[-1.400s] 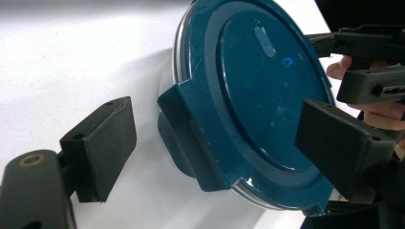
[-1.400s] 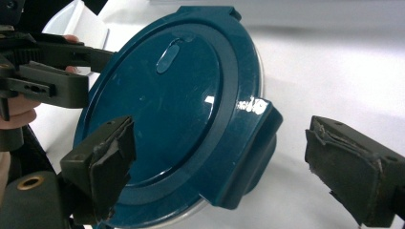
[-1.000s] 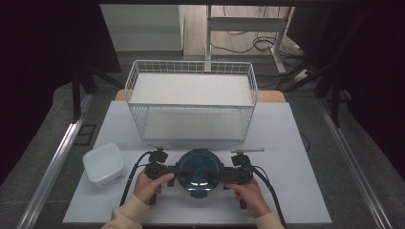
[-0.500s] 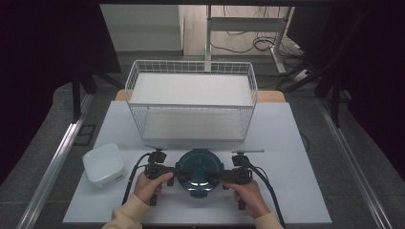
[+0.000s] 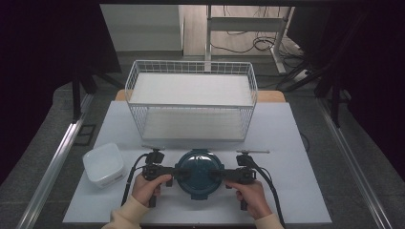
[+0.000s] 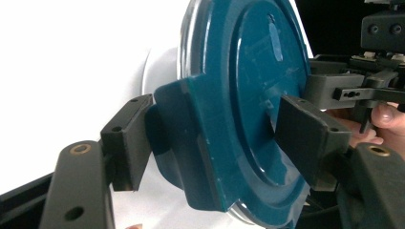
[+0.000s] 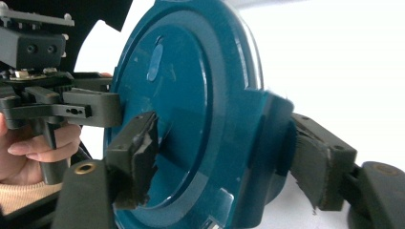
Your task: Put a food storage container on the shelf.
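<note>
1. Against the earlier high view, the left gripper (image 5: 173, 172) has just been closing its jaws around the left clip tab of the blue lid (image 5: 199, 172); the hand holding it sits in much the same spot.
2. The right gripper (image 5: 218, 175) has likewise just been narrowing onto the lid's right clip tab, and its hand has not shifted.
3. The lid, on its round container, keeps its place at the near middle of the table (image 5: 296, 143), between the two grippers.
4. In the left gripper view, the left gripper (image 6: 212, 138) pinches the tab: one pad lies against its outer face, the other against the lid's (image 6: 248, 95) top.
5. In the right gripper view, the right gripper (image 7: 224, 155) pinches the opposite tab of the lid (image 7: 191, 109) the same way.
6. Hard to make out: the container under the lid is hidden from above, and both gripper views cut off the lid's lower edge.
7. The white tub (image 5: 102, 164) at the left and the wire basket (image 5: 191, 100) behind are unchanged; the tub's contents cannot be told.
</note>
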Motion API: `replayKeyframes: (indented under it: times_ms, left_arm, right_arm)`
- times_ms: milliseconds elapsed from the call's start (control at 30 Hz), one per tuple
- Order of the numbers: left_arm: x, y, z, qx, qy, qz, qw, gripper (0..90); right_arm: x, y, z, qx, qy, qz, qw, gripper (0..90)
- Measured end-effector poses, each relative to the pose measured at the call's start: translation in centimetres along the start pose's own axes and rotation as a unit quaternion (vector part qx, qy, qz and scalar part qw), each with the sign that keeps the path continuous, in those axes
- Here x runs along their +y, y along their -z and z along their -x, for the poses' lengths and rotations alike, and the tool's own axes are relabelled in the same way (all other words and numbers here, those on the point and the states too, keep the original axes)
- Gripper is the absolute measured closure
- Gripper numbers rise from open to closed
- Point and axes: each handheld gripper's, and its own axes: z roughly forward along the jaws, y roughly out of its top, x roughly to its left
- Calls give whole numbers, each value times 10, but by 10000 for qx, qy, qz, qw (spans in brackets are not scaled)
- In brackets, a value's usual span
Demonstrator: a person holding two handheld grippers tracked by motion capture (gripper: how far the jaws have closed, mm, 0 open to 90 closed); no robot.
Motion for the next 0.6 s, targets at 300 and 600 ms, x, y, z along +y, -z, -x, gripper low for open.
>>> replayKeyframes:
  times_ms: [300, 600]
  left_arm:
    - [-1, 4, 6, 78, -20, 124, 9999, 340]
    - [0, 10, 13, 149, -132, 237, 9995, 356]
  right_arm:
    - [0, 7, -4, 6, 10, 147, 9999, 367]
    - [1, 12, -11, -9, 201, 288, 9994, 384]
